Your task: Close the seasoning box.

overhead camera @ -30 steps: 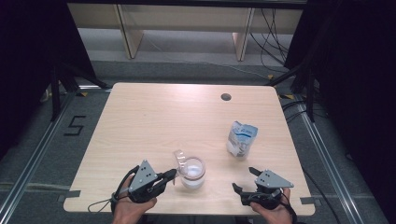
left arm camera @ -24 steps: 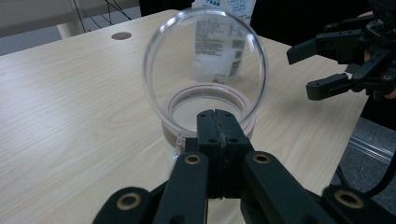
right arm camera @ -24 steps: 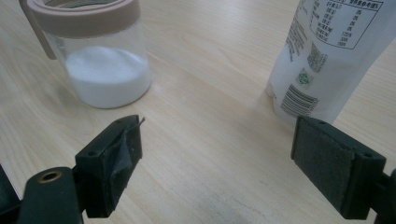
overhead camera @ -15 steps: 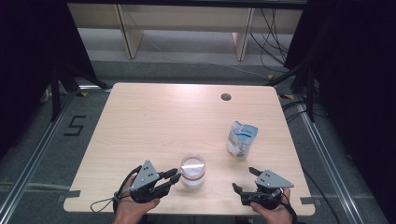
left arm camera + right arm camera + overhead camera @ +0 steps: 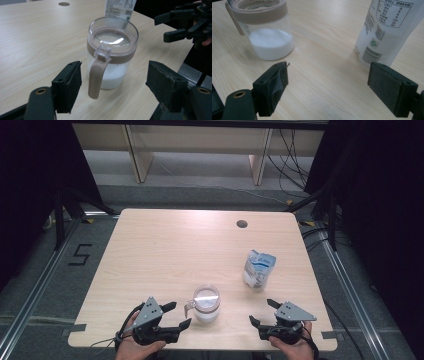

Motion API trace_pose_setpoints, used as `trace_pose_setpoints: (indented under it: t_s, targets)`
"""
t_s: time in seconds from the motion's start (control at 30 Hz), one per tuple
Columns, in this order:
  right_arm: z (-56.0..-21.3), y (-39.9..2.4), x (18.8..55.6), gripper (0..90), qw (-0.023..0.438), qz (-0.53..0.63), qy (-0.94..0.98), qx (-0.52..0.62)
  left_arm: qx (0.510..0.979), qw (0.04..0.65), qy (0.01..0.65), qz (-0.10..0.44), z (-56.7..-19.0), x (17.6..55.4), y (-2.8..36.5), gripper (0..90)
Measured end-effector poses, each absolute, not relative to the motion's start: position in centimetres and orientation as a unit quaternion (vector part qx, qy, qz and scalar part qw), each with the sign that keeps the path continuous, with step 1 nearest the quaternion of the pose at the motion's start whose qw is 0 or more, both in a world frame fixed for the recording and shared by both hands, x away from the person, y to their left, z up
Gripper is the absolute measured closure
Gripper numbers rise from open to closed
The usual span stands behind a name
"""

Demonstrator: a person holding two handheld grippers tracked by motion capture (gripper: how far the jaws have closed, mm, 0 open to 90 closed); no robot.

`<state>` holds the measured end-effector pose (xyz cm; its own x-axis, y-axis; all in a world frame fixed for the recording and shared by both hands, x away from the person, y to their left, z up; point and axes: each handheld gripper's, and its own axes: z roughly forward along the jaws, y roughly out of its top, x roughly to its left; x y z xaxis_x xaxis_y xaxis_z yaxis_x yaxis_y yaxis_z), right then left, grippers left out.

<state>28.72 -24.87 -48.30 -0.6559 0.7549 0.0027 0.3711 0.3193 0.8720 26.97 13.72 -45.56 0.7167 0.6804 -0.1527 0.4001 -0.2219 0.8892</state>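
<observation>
Two obstacles stand on the counter (image 5: 150, 250): a lidded glass jar (image 5: 206, 303) near the 6 o'clock edge and a white pouch (image 5: 258, 269) at 4 o'clock. Between them runs a bare lane; everything from 9 through 12 o'clock lies open.

Bright overhead light, dark surroundings, soft focus.

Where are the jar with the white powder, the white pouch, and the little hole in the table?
jar (image 5: 110, 60), left gripper view, brown band.
pouch (image 5: 258, 268), high view, front face.
hole (image 5: 242, 224), high view, its centre.
</observation>
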Motion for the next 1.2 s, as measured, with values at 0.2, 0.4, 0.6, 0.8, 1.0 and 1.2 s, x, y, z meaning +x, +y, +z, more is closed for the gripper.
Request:
trace_pose_setpoints:
  t_s: [0.2,0.4,0.6,0.8,1.0,1.2]
  targets:
    - [-48.3,-25.0,28.4,17.4,0.211,0.460,0.784,0.359,0.771,0.512,0.353,0.137,-46.3,26.7,14.7,24.1]
    - [-48.2,-25.3,28.0,16.7,0.210,0.460,0.785,0.358,0.766,0.509,0.369,0.134,-46.9,26.5,15.6,22.4]
    - [-48.3,-25.6,27.6,16.0,0.209,0.458,0.783,0.365,0.772,0.501,0.368,0.133,-47.5,26.3,16.1,21.0]
    - [-48.5,-25.7,27.1,15.9,0.201,0.449,0.790,0.366,0.772,0.494,0.378,0.130,-48.1,26.0,16.1,20.2]
    - [-48.7,-25.8,26.7,15.7,0.185,0.440,0.797,0.371,0.781,0.486,0.371,0.129,-48.7,25.9,16.4,19.9]
    - [-48.8,-25.9,26.0,15.7,0.192,0.434,0.800,0.366,0.782,0.481,0.374,0.129,-49.2,25.7,16.5,19.8]
